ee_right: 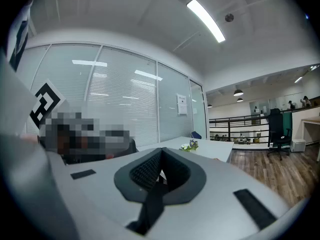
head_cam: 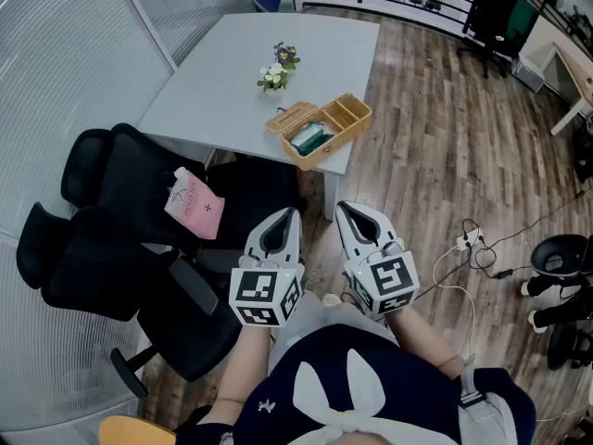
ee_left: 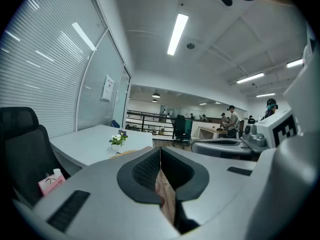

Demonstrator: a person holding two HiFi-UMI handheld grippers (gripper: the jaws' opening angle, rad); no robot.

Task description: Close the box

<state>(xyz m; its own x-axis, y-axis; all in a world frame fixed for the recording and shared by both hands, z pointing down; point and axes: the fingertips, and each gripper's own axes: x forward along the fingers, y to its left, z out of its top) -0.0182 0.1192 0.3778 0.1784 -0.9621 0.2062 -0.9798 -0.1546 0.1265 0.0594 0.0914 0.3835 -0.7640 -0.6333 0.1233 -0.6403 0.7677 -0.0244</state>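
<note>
While the box (head_cam: 320, 130) lies open at the lower right corner of the counter (head_cam: 232, 72), in the upper middle of the frame, the left tongs (head_cam: 293, 213) and right tongs (head_cam: 342, 208) hang side by side below it, well apart from it, both clenched on nothing.

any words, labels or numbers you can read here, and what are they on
No text is legible in any view.
pink packet on the chair: dark print, too small to read.
notice on the glass wall: too blurred to read.
left marker cube, right marker cube: black square patterns only, no words.
</note>
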